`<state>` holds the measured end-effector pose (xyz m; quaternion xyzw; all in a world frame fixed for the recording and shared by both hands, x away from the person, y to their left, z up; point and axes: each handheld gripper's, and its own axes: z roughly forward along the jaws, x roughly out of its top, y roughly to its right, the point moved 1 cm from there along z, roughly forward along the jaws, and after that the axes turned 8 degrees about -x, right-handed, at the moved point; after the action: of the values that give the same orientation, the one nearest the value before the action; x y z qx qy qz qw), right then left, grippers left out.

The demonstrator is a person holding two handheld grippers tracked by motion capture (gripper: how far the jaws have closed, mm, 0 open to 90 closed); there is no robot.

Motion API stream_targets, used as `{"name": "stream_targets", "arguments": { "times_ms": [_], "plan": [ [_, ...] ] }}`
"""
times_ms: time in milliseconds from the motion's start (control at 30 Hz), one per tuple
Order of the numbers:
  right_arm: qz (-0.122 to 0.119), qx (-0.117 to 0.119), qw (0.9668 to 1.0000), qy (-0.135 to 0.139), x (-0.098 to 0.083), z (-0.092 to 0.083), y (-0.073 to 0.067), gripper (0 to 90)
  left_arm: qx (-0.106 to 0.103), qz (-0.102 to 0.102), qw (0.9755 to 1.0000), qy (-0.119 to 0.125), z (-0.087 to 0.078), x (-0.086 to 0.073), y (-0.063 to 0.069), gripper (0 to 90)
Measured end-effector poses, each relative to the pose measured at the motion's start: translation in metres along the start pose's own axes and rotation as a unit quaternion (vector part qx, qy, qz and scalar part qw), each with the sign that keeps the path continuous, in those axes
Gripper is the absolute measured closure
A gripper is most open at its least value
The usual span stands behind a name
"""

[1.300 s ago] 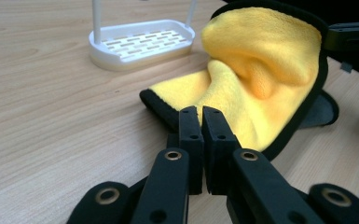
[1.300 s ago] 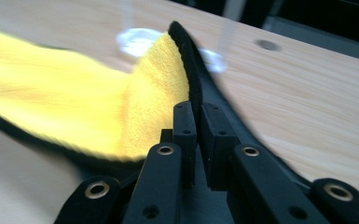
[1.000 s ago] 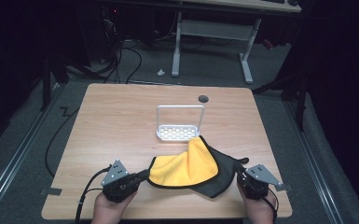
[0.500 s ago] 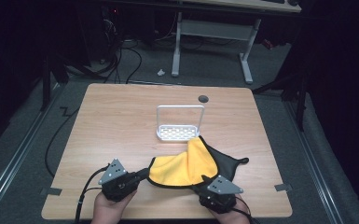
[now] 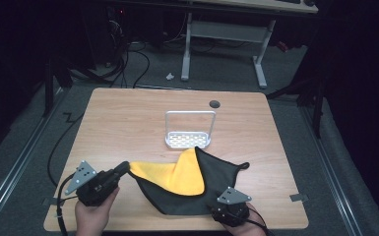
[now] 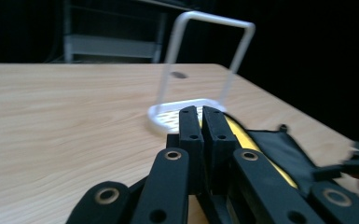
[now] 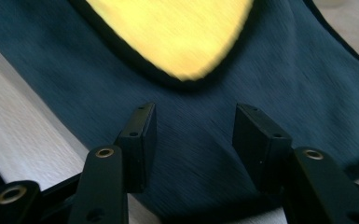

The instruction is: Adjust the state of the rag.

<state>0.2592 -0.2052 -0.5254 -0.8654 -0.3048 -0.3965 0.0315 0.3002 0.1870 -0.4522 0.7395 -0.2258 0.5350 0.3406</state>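
Note:
A cloth (image 5: 177, 177), yellow on one face and dark on the other, lies partly folded on the near half of the wooden table (image 5: 128, 113). My left gripper (image 5: 123, 168) is shut on its yellow left corner. In the left gripper view the jaws (image 6: 202, 112) are pressed together, and the yellow edge (image 6: 242, 133) runs off behind them. My right gripper (image 5: 229, 204) sits over the cloth's near dark edge. Its jaws (image 7: 193, 126) stand apart after just closing a little. Dark fabric (image 7: 191, 149) lies flat under the gap, and the pads do not press on it.
A white wire rack (image 5: 189, 140) with a tall hoop handle stands mid-table just beyond the cloth, also seen ahead of the left jaws (image 6: 186, 116). A round cable hole (image 5: 214, 103) is near the far edge. The table's near edge lies right under both hands.
The right gripper came in from the table's right side onto the cloth's near edge and opened its jaws. The left gripper drew the cloth's yellow corner out to the left.

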Motion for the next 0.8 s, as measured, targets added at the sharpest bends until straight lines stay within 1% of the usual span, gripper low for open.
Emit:
{"name": "stream_targets", "arguments": {
  "times_ms": [33, 67, 100, 133, 167, 200, 233, 267, 300, 333, 367, 400, 433, 467, 500, 533, 567, 600, 633, 667, 700, 733, 767, 800],
  "plan": [
    [0.001, -0.004, 1.0, -0.007, -0.001, 0.002, 0.002, 51.3, 0.014, -0.006, 0.9999, -0.007, -0.001, -0.003, -0.008, 87.5],
    [0.001, -0.004, 1.0, -0.007, -0.001, 0.002, 0.002, 51.3, 0.019, -0.021, 0.9994, -0.018, -0.001, -0.008, -0.016, 87.5],
    [0.006, -0.008, 0.9999, -0.01, -0.003, 0.004, 0.004, 52.0, 0.024, -0.041, 0.9983, -0.034, 0.001, -0.014, -0.026, 87.5],
    [0.021, -0.019, 0.9995, -0.016, -0.006, 0.005, 0.013, 52.0, 0.034, -0.044, 0.9972, -0.049, 0.003, -0.019, -0.031, 87.4],
    [0.021, -0.019, 0.9995, -0.016, -0.006, 0.005, 0.013, 52.0, 0.04, -0.045, 0.9961, -0.065, 0.006, -0.023, -0.035, 87.4],
    [0.033, -0.034, 0.9987, -0.019, -0.007, 0.005, 0.021, 52.8, 0.041, -0.051, 0.9943, -0.085, 0.01, -0.028, -0.039, 87.3],
    [0.033, -0.034, 0.9987, -0.019, -0.007, 0.005, 0.021, 52.8, 0.036, -0.062, 0.9927, -0.097, 0.013, -0.033, -0.042, 87.3],
    [0.044, -0.061, 0.9969, -0.023, -0.01, 0.005, 0.031, 53.4, 0.031, -0.069, 0.9905, -0.115, 0.018, -0.038, -0.044, 87.2],
    [0.052, -0.076, 0.9955, -0.025, -0.011, 0.005, 0.037, 53.6, 0.028, -0.071, 0.9883, -0.132, 0.022, -0.042, -0.043, 87.1],
    [0.052, -0.076, 0.9955, -0.025, -0.011, 0.005, 0.037, 53.6, 0.024, -0.07, 0.9865, -0.146, 0.027, -0.046, -0.042, 87.1],
    [0.059, -0.089, 0.9939, -0.028, -0.013, 0.004, 0.044, 54.0, 0.017, -0.069, 0.9846, -0.16, 0.032, -0.05, -0.039, 86.8],
    [0.069, -0.107, 0.9914, -0.03, -0.016, 0.004, 0.054, 54.4, 0.011, -0.07, 0.9831, -0.168, 0.035, -0.052, -0.037, 86.4],
    [0.074, -0.126, 0.9887, -0.034, -0.018, 0.004, 0.062, 54.9, 0.009, -0.069, 0.9822, -0.174, 0.038, -0.054, -0.034, 85.7],
    [0.082, -0.144, 0.9855, -0.039, -0.02, 0.004, 0.071, 55.4, 0.01, -0.066, 0.9823, -0.175, 0.039, -0.055, -0.032, 84.8],
    [0.102, -0.169, 0.9795, -0.041, -0.025, 0.005, 0.089, 55.5, 0.01, -0.06, 0.9826, -0.175, 0.04, -0.055, -0.029, 81.2],
    [0.102, -0.169, 0.9795, -0.041, -0.025, 0.005, 0.089, 55.5, 0.011, -0.057, 0.9828, -0.175, 0.041, -0.055, -0.028, 81.2],
    [0.112, -0.172, 0.9778, -0.041, -0.027, 0.005, 0.094, 55.5, 0.015, -0.051, 0.9835, -0.173, 0.041, -0.054, -0.025, 78.6],
    [0.118, -0.183, 0.9751, -0.042, -0.028, 0.004, 0.099, 56.3, 0.025, -0.045, 0.9846, -0.167, 0.041, -0.053, -0.023, 76.0],
    [0.121, -0.192, 0.973, -0.038, -0.029, 0.002, 0.101, 56.2, 0.032, -0.038, 0.9856, -0.162, 0.04, -0.051, -0.022, 74.2],
    [0.127, -0.193, 0.9726, -0.027, -0.029, -0.002, 0.101, 56.2, 0.039, -0.027, 0.9867, -0.155, 0.039, -0.048, -0.019, 72.3],
    [0.134, -0.188, 0.9729, -0.014, -0.027, -0.007, 0.1, 56.3, 0.036, -0.02, 0.988, -0.149, 0.038, -0.045, -0.016, 70.4],
    [0.134, -0.187, 0.9732, -0.002, -0.026, -0.011, 0.098, 56.5, 0.024, -0.019, 0.9888, -0.146, 0.039, -0.043, -0.013, 69.9],
    [0.133, -0.184, 0.9739, 0.004, -0.024, -0.015, 0.095, 56.5, 0.003, -0.02, 0.9896, -0.142, 0.041, -0.041, -0.008, 68.4],
    [0.134, -0.177, 0.975, 0.012, -0.023, -0.017, 0.092, 56.5, -0.024, -0.013, 0.99, -0.138, 0.046, -0.039, 0.001, 64.4]
  ]
}}
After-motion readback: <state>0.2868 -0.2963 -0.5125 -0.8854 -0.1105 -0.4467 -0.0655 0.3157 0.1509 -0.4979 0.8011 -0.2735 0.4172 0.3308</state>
